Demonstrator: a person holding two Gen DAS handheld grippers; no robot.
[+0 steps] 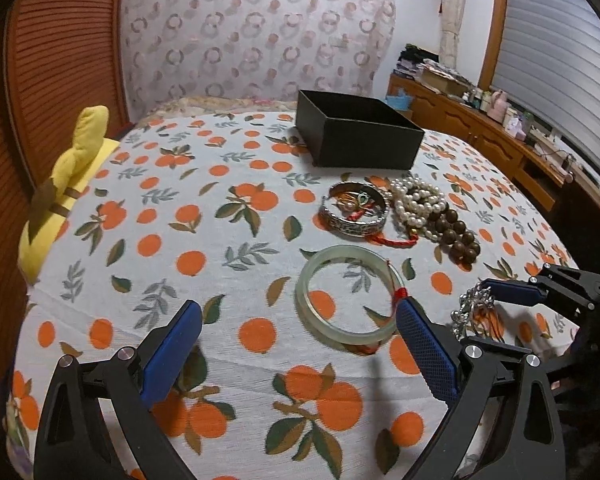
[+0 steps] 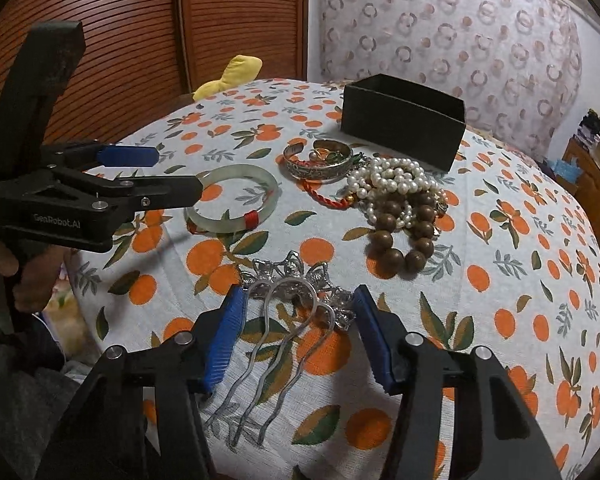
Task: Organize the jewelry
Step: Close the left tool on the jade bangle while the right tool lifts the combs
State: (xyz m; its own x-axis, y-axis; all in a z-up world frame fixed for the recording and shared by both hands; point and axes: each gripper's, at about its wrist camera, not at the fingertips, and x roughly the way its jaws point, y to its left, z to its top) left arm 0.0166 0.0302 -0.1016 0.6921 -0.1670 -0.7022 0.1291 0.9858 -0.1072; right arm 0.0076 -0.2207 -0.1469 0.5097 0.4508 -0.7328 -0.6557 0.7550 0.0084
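Left wrist view: the left gripper [image 1: 296, 332] hovers over the orange-print counter [image 1: 180, 248] with its fingers [image 1: 172, 354] spread wide, holding nothing; the right one touches the near rim of a pale jade bangle [image 1: 349, 293]. At 12 o'clock of the bangle lie a silver cuff [image 1: 354, 213], pearls [image 1: 416, 200] and brown beads [image 1: 458, 238], heaped together. An open black box [image 1: 358, 130] stands beyond them. A yellow plush [image 1: 66, 176] sits at 9 o'clock.

Right wrist view: the right gripper [image 2: 298, 322] holds its fingers [image 2: 224, 338] open on either side of a silver hair comb [image 2: 296, 300] lying on the cloth, not clamping it. The bangle [image 2: 233, 198] lies at 11 o'clock, the box [image 2: 404, 120] at 1 o'clock behind the heap.
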